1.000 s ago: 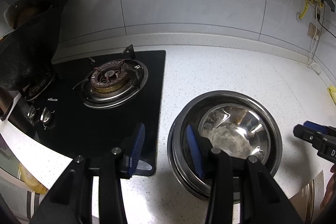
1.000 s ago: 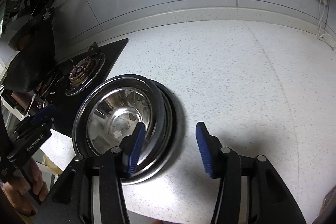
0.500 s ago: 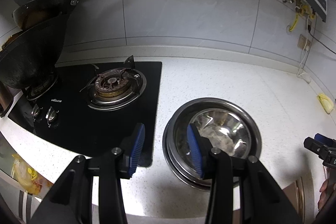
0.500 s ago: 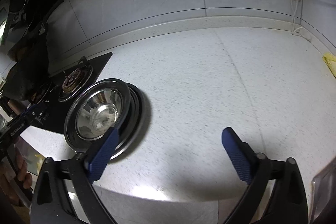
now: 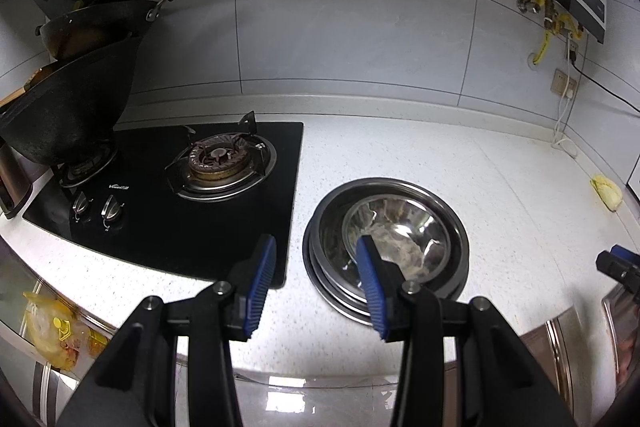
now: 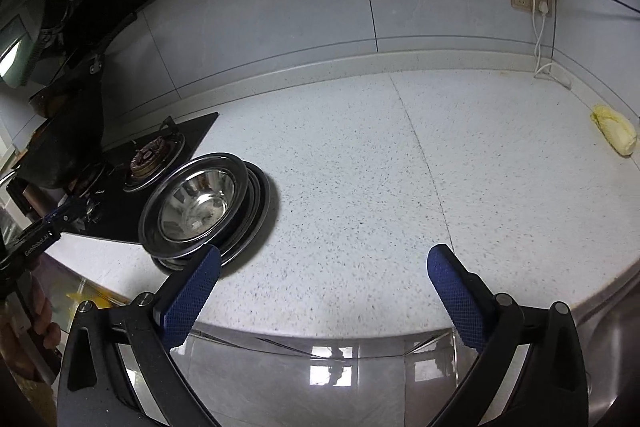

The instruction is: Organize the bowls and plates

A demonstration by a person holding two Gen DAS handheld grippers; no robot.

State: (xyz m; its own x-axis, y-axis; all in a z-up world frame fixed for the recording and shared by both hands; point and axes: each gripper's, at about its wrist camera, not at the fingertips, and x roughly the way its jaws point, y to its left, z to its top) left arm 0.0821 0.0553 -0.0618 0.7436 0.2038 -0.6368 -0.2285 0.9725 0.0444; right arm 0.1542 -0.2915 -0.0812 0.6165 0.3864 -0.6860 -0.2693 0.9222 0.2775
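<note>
**Operator:** Speckled white countertop [image 6: 360,167] fills most of what I see, with pale grey wall tiles behind it. My right gripper [image 6: 320,289] sits over the front edge with its blue pads spread wide and nothing between them, only bare counter ahead.

**Partner:** Where are the dishes from there?

**Operator:** Ahead and to the left of the right gripper: a steel bowl [image 6: 196,203] nested on top of a stack of steel plates [image 6: 256,215], standing on the counter just beside the black gas hob [image 6: 160,163]. The near left pad overlaps the stack's edge in my view, but I read it as in front of it, not touching.

**Partner:** And your left side?

**Operator:** My left gripper [image 5: 316,287] is partly open and holds nothing. The bowl [image 5: 400,227] lies ahead and slightly right of it; the right pad crosses the bowl's rim in the picture, apart from it as far as I can tell. The hob [image 5: 192,211] is ahead on the left, with a bare burner [image 5: 218,161] and two knobs [image 5: 98,209].

**Partner:** Anything crowding the area?

**Operator:** A dark wok [image 5: 68,115] sits on the far-left burner. Far right of both tools, a yellow lump [image 6: 614,131] rests on the counter near a white cable [image 6: 540,39] coming down from the wall sockets. A steel sink edge [image 6: 612,327] shows at my lower right.
</note>
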